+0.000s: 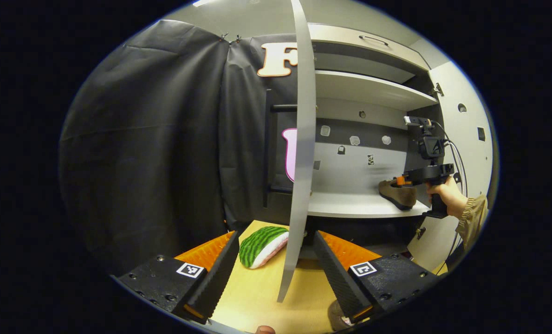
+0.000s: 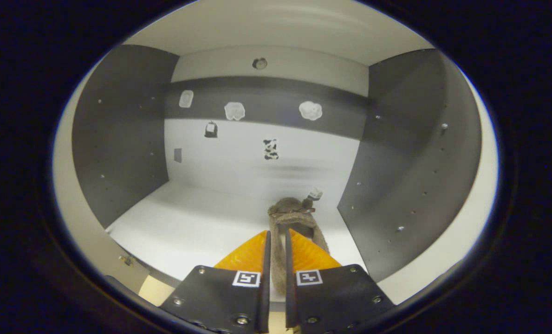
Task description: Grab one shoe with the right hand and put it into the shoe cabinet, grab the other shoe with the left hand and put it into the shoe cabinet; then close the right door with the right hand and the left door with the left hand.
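A brown shoe (image 2: 295,214) lies on the white cabinet shelf (image 2: 197,222), near the right inner wall. My right gripper (image 2: 276,237) is shut on its heel rim, which runs up between the two fingers. In the left gripper view, the same brown shoe (image 1: 398,194) sits at the shelf's right end with the right gripper (image 1: 400,180) on it, held by a hand (image 1: 447,195). My left gripper (image 1: 275,235) stands open above the yellow tabletop (image 1: 257,297), with the left door's edge (image 1: 302,139) in line between its fingers. A brownish rounded thing (image 1: 335,316) peeks out at the bottom edge.
A watermelon-patterned soft item (image 1: 262,245) lies on the tabletop just left of the open left door. The right door (image 1: 464,139) stands open at the far right. An upper shelf (image 1: 368,88) and a drawer with a handle (image 1: 373,41) sit above.
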Action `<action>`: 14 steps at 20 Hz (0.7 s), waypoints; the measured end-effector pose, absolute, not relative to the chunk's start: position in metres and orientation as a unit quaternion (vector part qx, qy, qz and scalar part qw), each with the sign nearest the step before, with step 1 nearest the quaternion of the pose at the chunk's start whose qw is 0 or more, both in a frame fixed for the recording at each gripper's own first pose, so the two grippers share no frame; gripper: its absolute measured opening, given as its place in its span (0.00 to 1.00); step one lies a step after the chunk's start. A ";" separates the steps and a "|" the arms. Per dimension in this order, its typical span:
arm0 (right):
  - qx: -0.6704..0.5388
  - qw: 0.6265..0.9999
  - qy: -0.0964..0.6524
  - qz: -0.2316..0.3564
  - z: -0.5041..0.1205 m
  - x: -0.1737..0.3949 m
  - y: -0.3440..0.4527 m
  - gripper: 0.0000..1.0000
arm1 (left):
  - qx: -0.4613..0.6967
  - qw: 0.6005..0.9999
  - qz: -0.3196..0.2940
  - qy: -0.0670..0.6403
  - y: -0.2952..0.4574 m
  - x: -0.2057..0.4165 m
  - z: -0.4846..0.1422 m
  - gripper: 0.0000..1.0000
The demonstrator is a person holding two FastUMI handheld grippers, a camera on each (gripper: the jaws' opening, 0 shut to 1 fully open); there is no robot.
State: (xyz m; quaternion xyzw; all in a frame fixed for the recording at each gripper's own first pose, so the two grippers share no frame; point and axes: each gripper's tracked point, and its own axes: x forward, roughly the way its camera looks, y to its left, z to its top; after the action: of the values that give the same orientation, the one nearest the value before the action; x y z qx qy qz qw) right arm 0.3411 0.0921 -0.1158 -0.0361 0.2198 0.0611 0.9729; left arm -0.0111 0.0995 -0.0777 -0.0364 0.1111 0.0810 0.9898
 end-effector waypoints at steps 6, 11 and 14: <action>-0.016 0.986 0.151 0.066 -0.042 0.280 0.090 0.14 | -0.032 0.991 0.034 0.123 0.072 -0.018 -0.091 0.98; 0.007 0.994 0.094 0.047 0.013 0.236 0.072 0.19 | -0.026 0.986 -0.011 0.162 0.042 -0.021 -0.123 0.98; 0.006 0.997 0.063 0.034 0.039 0.212 0.058 0.26 | -0.028 0.979 -0.034 0.198 0.023 -0.026 -0.150 0.99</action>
State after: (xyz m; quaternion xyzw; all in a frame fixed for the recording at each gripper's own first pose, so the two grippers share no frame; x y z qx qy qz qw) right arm 0.2118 0.0583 0.0391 0.0062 0.0630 0.0340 0.9974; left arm -0.0258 0.0226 -0.1503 -0.0281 0.1980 -0.0341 0.9792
